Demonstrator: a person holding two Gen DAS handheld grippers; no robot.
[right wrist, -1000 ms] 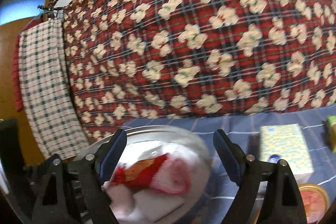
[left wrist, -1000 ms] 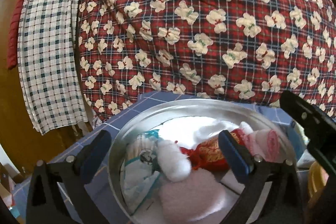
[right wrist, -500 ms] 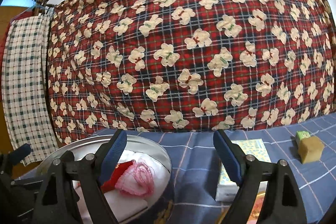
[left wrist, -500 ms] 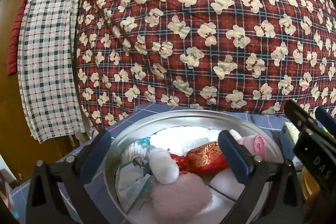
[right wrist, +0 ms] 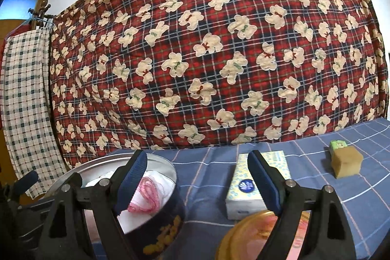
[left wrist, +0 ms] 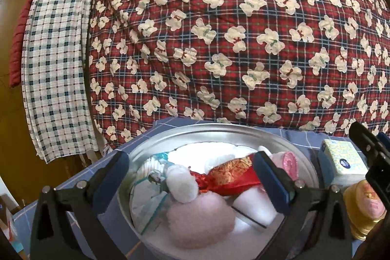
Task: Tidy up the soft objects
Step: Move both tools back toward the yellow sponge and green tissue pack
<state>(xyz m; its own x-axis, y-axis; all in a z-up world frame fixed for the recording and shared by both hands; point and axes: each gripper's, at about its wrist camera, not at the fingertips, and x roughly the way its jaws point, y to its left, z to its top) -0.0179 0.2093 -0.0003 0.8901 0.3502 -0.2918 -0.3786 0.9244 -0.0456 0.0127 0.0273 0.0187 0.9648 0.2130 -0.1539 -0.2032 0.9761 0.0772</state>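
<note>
Looked like somebody's bedroom at home — big red plaid quilt (right wrist: 219, 52) with teddy bears piled behind, checked cloth (left wrist: 56, 70) hung on a hanger by a wooden door (left wrist: 9, 138), blue checked bedsheet (right wrist: 329, 187), tissue pack (right wrist: 246, 187) lying around

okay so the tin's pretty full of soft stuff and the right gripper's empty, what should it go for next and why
Probably ease the open right gripper forward onto the tissue pack: it lies just ahead between the fingers, outside the round tin, while the sponge sits farther right.

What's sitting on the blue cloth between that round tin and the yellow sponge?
A tissue pack lies between the round tin and yellow sponge, seen in the right wrist view.
</note>
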